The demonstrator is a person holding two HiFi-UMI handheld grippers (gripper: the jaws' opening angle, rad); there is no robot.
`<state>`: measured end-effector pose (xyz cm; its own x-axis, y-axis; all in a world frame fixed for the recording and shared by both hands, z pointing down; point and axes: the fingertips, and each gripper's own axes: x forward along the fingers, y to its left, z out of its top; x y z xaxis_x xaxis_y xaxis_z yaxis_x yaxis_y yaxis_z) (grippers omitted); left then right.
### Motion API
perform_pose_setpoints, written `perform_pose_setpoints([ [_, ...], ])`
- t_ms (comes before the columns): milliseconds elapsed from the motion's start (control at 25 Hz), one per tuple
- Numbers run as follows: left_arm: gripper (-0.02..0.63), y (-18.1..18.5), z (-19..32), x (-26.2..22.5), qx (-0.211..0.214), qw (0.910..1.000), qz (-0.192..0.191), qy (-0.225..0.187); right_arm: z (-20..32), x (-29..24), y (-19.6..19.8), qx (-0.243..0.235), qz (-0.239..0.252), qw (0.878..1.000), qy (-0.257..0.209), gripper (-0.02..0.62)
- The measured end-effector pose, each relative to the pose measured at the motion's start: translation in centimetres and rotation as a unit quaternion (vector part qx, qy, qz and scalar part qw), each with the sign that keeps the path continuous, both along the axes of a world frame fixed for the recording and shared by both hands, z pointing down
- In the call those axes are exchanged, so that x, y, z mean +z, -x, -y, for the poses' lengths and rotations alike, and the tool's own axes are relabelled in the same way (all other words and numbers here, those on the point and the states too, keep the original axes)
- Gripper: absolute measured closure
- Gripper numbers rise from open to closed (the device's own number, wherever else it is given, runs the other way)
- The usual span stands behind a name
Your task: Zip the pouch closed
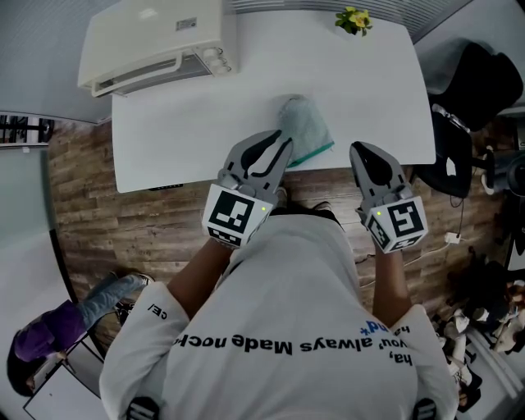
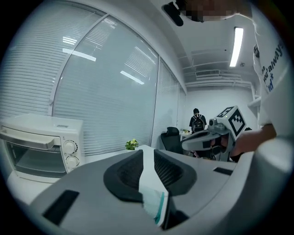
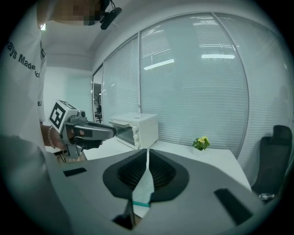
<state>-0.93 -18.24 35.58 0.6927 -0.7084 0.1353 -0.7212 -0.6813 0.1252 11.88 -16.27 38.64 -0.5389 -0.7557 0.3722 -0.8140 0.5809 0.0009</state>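
Both hang empty above white table (image 1: 180, 139): left gripper (image 1: 283, 143) fingers (image 2: 126, 176) apart, right gripper (image 1: 362, 148) nearly closed

even cool daylight, fisheye-warped edges

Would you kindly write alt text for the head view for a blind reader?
Seen from above, a pale green pouch lies near the front edge of a white table, with the left gripper over its near left corner and the right gripper apart to its right. A toaster oven and small plant stand at the back.
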Motion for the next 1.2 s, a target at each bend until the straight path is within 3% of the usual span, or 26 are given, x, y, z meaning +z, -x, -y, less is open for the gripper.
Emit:
perform_pose_setpoints([
  [360, 0.518, 0.2, -0.6, -3.8, -0.014, 0.9989, -0.04, -0.021, -1.4, -4.4, 0.9, -0.009, 0.03, 0.999, -0.023, 0.58],
  [1200, 0.518, -0.8, -1.1, -4.4, -0.003, 0.9987, -0.041, -0.03, -2.0, -5.6, 1.4, -0.016, 0.036, 0.999, -0.036, 0.588],
])
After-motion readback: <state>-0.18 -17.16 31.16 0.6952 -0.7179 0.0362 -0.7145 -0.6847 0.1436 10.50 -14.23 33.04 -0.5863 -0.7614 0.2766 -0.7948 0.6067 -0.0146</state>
